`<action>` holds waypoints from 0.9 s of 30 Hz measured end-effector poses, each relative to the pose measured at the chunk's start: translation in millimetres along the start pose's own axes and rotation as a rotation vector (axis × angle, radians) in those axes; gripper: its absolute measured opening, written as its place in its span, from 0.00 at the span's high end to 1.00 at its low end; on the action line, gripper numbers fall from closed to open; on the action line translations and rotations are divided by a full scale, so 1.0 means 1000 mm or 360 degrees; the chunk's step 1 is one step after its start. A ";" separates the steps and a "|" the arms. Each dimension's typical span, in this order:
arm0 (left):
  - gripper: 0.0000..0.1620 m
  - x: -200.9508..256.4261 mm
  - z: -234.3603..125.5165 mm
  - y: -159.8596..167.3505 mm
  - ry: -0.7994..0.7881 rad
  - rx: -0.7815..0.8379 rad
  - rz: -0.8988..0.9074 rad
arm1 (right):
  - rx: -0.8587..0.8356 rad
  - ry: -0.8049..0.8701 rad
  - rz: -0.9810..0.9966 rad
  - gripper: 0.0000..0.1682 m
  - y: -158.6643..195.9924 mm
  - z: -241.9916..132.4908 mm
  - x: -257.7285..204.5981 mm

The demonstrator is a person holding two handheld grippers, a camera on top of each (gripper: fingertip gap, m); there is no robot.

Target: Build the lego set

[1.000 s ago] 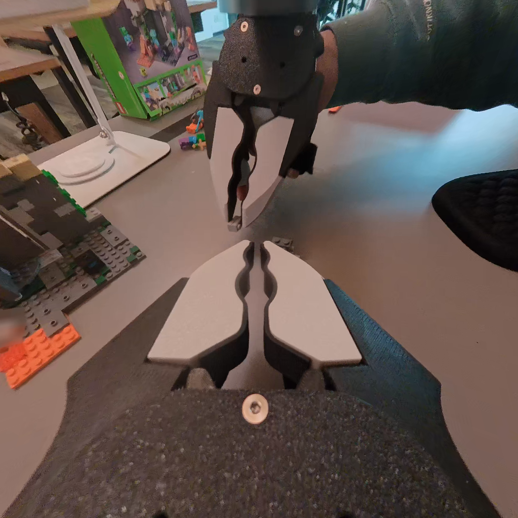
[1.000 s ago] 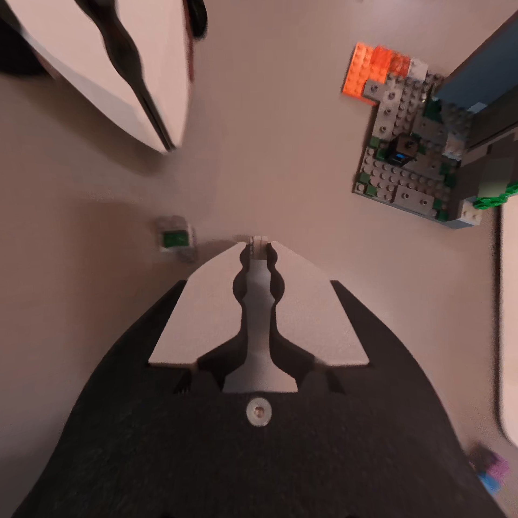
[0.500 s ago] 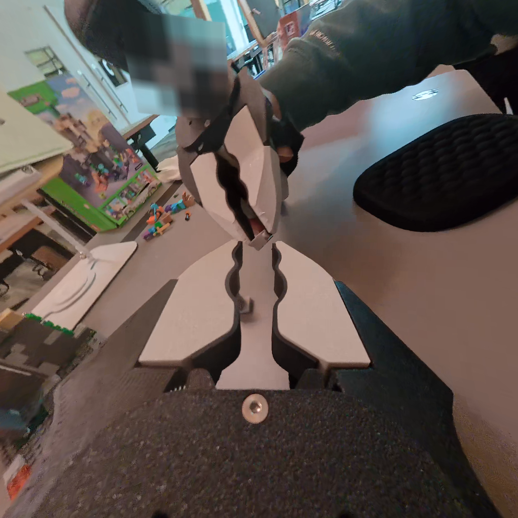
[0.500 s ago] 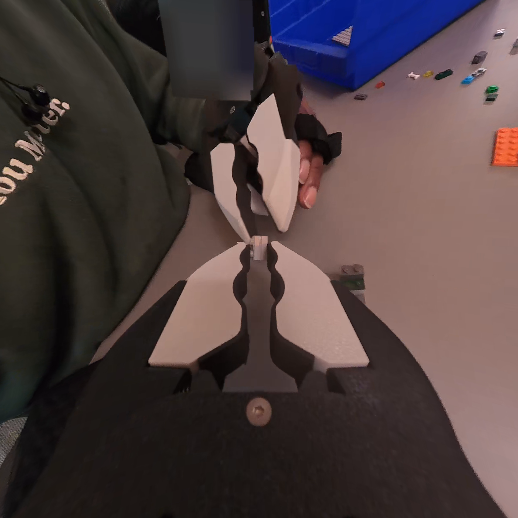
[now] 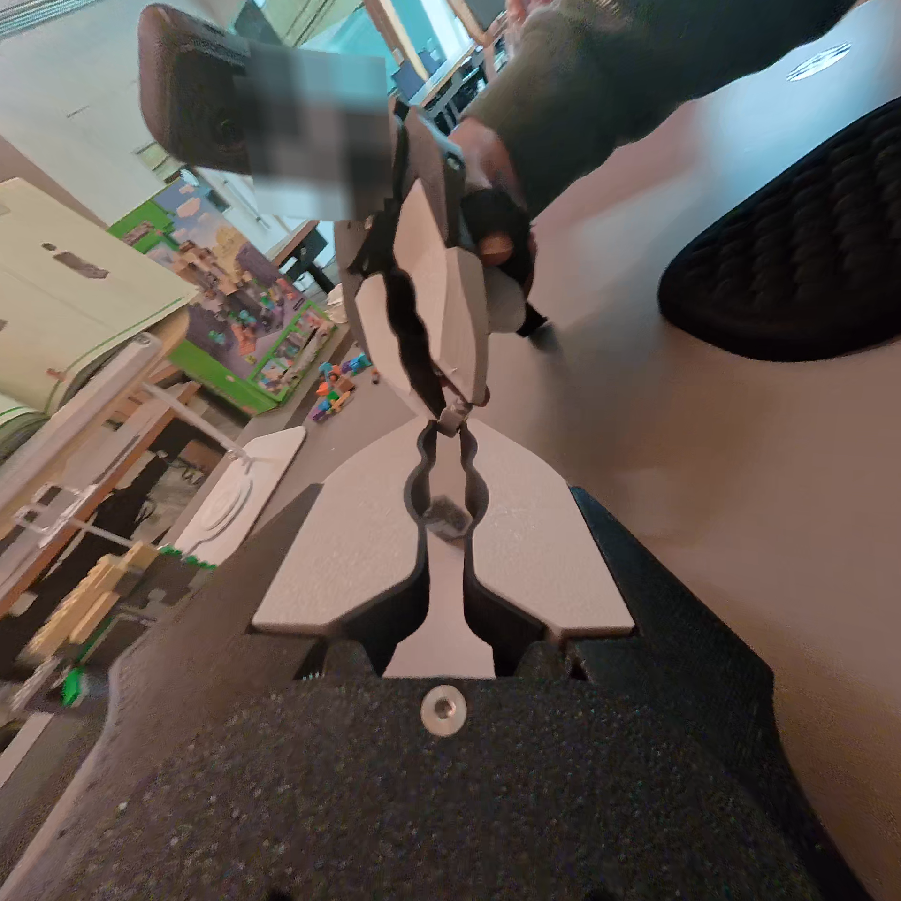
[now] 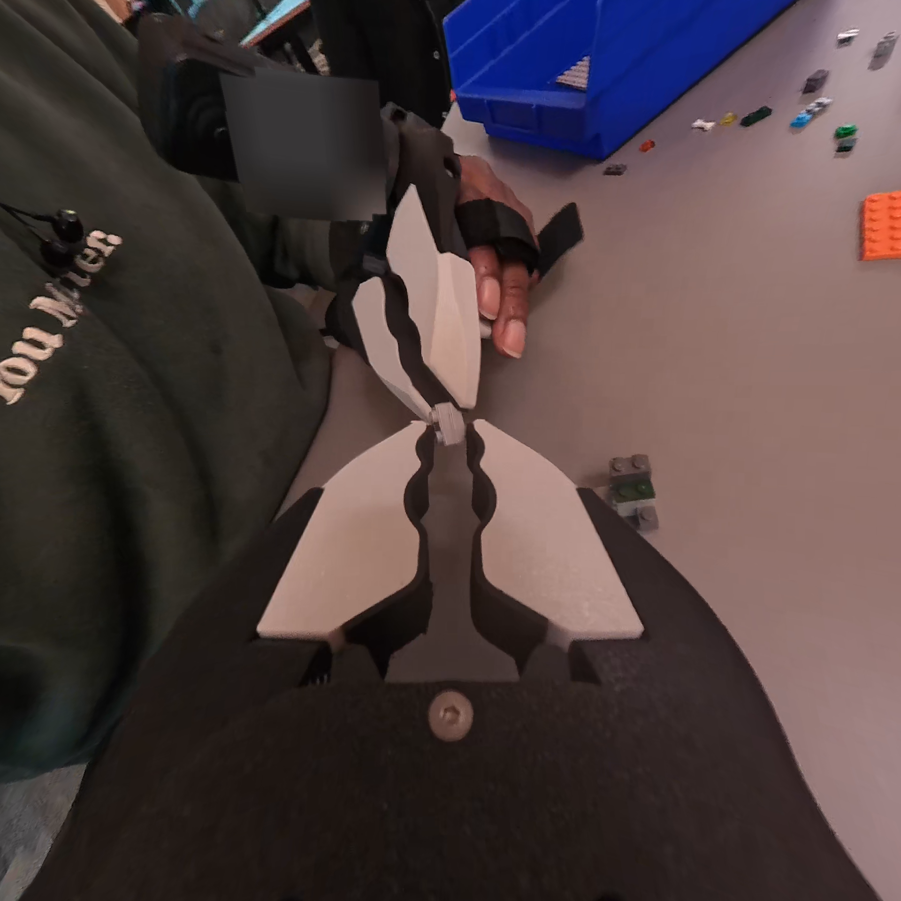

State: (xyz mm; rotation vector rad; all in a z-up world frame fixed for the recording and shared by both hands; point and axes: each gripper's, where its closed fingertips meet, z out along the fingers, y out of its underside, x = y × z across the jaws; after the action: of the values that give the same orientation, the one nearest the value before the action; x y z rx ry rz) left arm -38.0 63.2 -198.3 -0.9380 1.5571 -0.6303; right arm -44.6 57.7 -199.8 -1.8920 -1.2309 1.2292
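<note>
Two tools meet tip to tip: the left tool (image 5: pixel 447 433) and the right tool (image 6: pixel 449 431). One small grey brick (image 6: pixel 447 423) sits between them. On the surface (image 6: pixel 731 341) lie one blue bin (image 6: pixel 560 83), one orange plate (image 6: pixel 883 225), one grey-green brick cluster (image 6: pixel 632 490) and about ten loose small pieces (image 6: pixel 804 114). One set box (image 5: pixel 248 312) stands behind.
</note>
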 end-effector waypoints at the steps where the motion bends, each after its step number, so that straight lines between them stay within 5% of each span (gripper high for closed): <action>1: 0.95 -0.005 0.000 0.002 -0.0046 -0.0025 0.0009 | -0.0006 0.0052 0.0009 0.91 0.000 -0.001 0.004; 4: 0.95 -0.017 -0.001 0.010 -0.0173 -0.0116 0.0045 | 0.0051 0.0236 0.0116 0.82 -0.002 -0.002 0.015; 11: 0.95 -0.028 -0.001 0.020 -0.0315 -0.0251 0.0121 | 0.0442 0.0699 0.0589 0.81 -0.008 0.003 0.034; 27: 0.95 -0.030 -0.002 0.023 -0.0360 -0.0323 0.0179 | 0.0521 0.0702 0.0683 0.91 -0.020 0.004 0.037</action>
State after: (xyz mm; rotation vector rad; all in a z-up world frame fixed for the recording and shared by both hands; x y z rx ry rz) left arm -44.3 100.0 -200.1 -1.0268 1.4762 -0.2795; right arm -50.4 99.5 -200.2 -2.0784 -0.3801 1.0505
